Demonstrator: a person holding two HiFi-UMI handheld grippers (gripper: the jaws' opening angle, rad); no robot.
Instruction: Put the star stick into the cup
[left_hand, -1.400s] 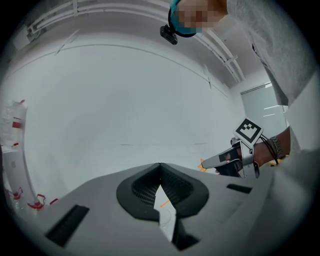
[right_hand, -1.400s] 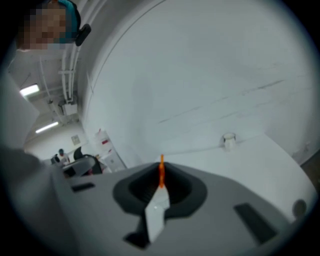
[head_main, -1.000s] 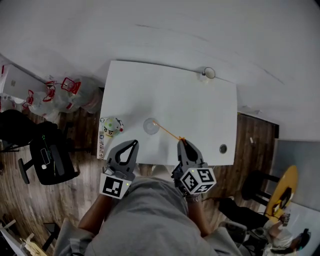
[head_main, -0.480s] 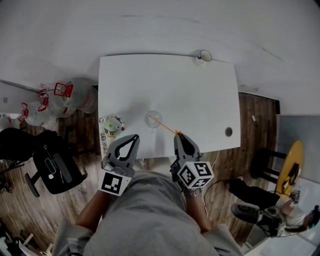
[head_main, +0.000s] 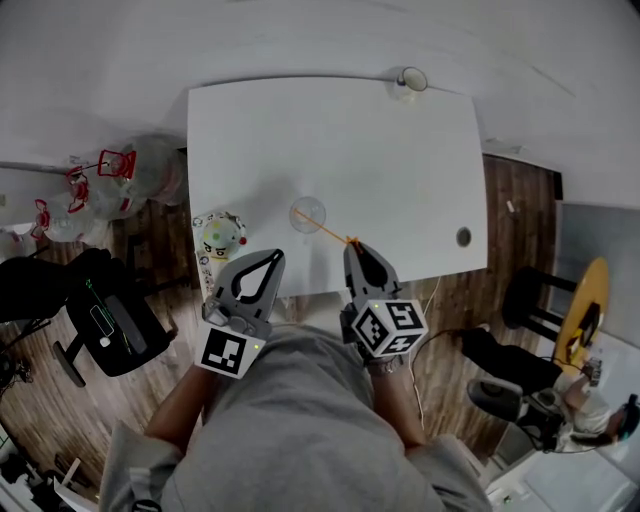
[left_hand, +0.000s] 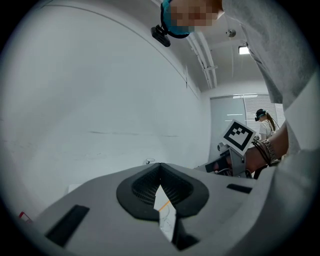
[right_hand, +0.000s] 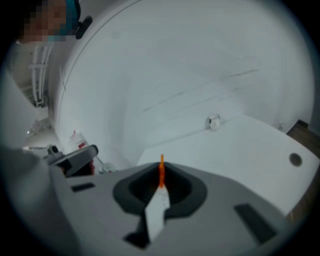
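Note:
A clear cup stands on the white table, near its front edge. The thin orange star stick runs from the cup's rim back to my right gripper, which is shut on its near end. Whether the far end is inside the cup I cannot tell. In the right gripper view the star stick pokes up from the closed jaws of the right gripper. My left gripper hovers at the table's front edge, left of the cup, shut and empty. The left gripper shows only a narrow slit.
A round cartoon toy sits at the table's left front corner. A small clear glass stands at the far edge, and a cable hole is at the right. Water bottles and a black chair stand on the floor at the left.
The head view has shifted, so the table now sits higher in frame. Both grippers keep their stance, and the stick still reaches from the right jaws to the cup.

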